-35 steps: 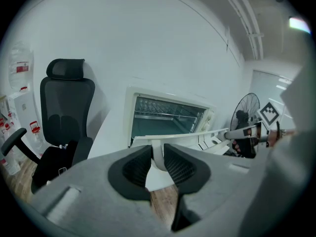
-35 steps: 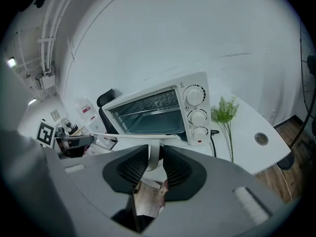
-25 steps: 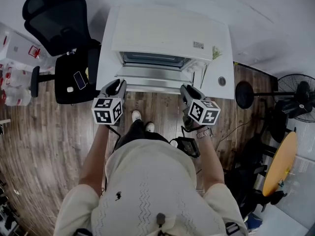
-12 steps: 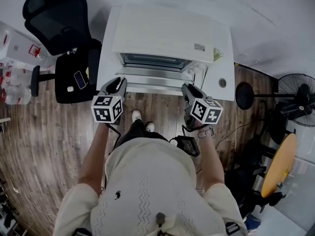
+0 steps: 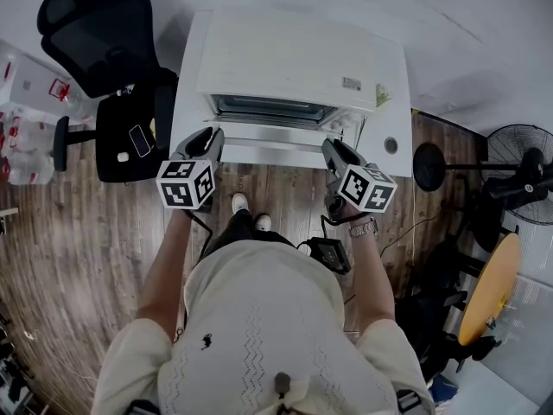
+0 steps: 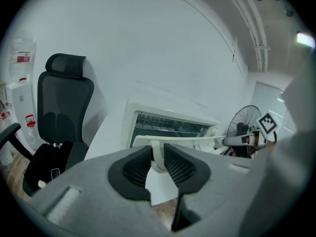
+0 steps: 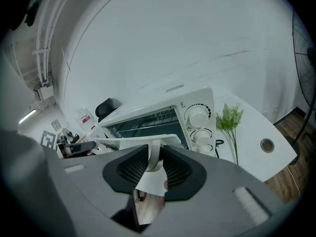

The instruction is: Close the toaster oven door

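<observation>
A white toaster oven (image 5: 294,59) stands on a white table (image 5: 393,115), with its glass door (image 5: 272,137) hanging open toward me. My left gripper (image 5: 210,138) is shut on the left end of the door handle (image 6: 157,154), whose white bracket sits between the black pads. At the handle's right end my right gripper (image 5: 333,149) grips in the same way. In the left gripper view, the left gripper (image 6: 157,163) faces the oven's open cavity (image 6: 168,125). The right gripper (image 7: 154,164) holds the handle (image 7: 154,153) just left of the control knobs (image 7: 199,117).
A black office chair (image 5: 95,33) and a dark seat with a phone on it (image 5: 130,141) stand left of the table. A green sprig (image 5: 380,93) lies on the table's right side. A floor fan (image 5: 518,175) and a yellow round table (image 5: 492,288) stand at the right.
Both grippers have moved a little forward toward the oven with the handle in them. The door has tilted up slightly.
</observation>
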`<state>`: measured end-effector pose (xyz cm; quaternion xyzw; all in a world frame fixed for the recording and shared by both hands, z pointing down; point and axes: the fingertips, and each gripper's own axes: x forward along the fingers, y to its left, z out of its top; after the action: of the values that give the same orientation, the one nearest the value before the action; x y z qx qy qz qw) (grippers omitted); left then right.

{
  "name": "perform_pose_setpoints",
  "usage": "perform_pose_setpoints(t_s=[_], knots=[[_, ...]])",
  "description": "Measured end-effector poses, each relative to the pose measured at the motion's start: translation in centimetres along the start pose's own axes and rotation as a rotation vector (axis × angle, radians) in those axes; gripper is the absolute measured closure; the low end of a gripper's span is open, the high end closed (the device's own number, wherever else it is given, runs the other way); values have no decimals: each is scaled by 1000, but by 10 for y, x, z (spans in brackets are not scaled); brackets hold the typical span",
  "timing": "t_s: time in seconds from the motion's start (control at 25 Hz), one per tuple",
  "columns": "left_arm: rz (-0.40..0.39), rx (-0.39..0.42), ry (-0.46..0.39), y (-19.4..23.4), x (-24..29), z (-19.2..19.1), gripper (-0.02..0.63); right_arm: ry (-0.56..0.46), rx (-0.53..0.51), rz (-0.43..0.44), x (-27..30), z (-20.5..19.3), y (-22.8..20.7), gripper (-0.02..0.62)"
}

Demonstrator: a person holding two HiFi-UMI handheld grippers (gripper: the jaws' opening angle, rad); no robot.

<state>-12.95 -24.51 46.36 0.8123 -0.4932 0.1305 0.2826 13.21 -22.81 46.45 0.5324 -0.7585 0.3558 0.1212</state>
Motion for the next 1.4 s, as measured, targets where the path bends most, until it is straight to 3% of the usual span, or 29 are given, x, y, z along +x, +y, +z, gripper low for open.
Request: perform_pose_setpoints(t_s=[1.4], knots=[[-18,-35,-22,7,24,39,523,-53,53,-8,18,42,-7,489]])
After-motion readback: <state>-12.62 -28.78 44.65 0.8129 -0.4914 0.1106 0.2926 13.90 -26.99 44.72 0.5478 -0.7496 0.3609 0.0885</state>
